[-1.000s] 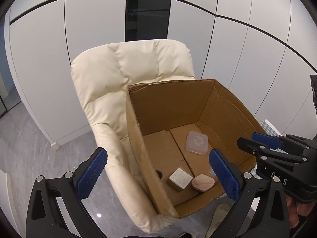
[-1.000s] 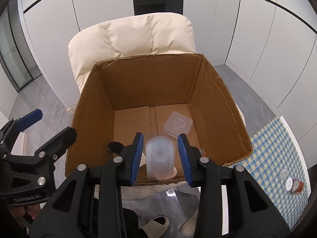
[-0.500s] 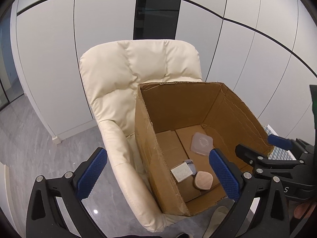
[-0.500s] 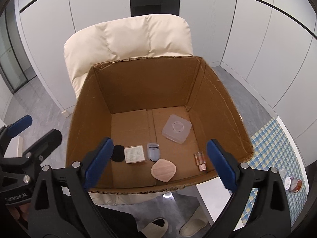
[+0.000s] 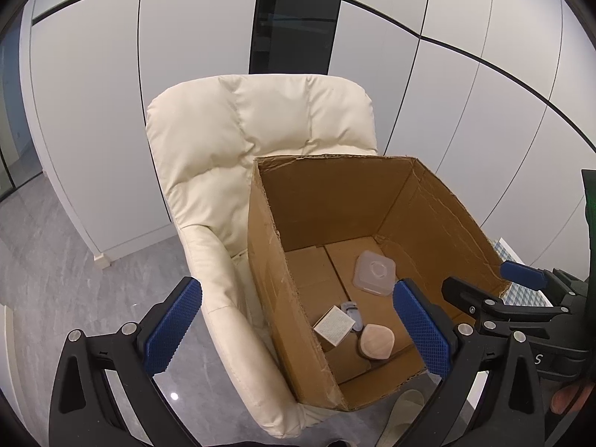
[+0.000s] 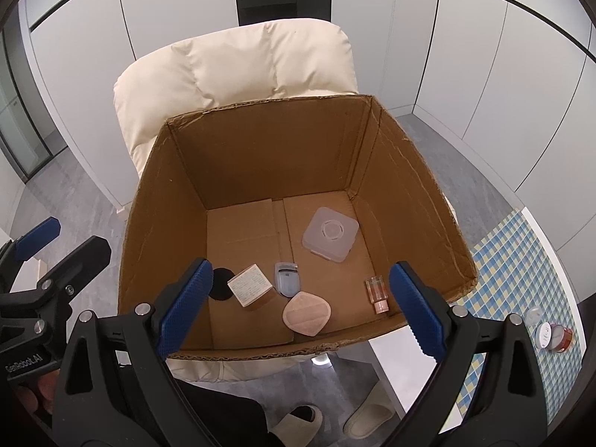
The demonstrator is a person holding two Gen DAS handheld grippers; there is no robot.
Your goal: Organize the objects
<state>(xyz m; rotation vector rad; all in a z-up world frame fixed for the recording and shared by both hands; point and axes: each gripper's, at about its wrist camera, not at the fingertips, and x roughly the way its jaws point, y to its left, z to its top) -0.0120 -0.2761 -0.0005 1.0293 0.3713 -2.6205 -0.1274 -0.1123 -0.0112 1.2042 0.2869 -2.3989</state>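
Right wrist view looks down into the box [image 6: 178, 201], which sits on the cream chair [image 6: 238, 63] straight ahead of and below the right gripper [image 6: 300, 298]. Its jaws stand wide apart with nothing between them. On the box floor, just past the right pad, a small clear vial [image 6: 377, 290] with a pink cap lies on its side. Between the pads lie a pink puff [image 6: 306, 313], a blue clip-like item [image 6: 286, 278] and a small printed carton [image 6: 249, 285], with a black disc [image 6: 220, 284] beside the left pad. A frosted square case [image 6: 330, 234] rests farther in, toward the back wall.

Judging by the empty jaws over the box, a drop-off looks finished, and the next step is likely fetching another item. Two small jars [image 6: 551, 337] sit on the checked surface [image 6: 521, 260] off to the right, beyond the right finger; reaching them would call for lifting clear of the box rim and swinging right.

From the left wrist view, the left gripper [image 5: 294, 327] is also open and empty, held over the box's left wall and near corner, with the right gripper to its right.
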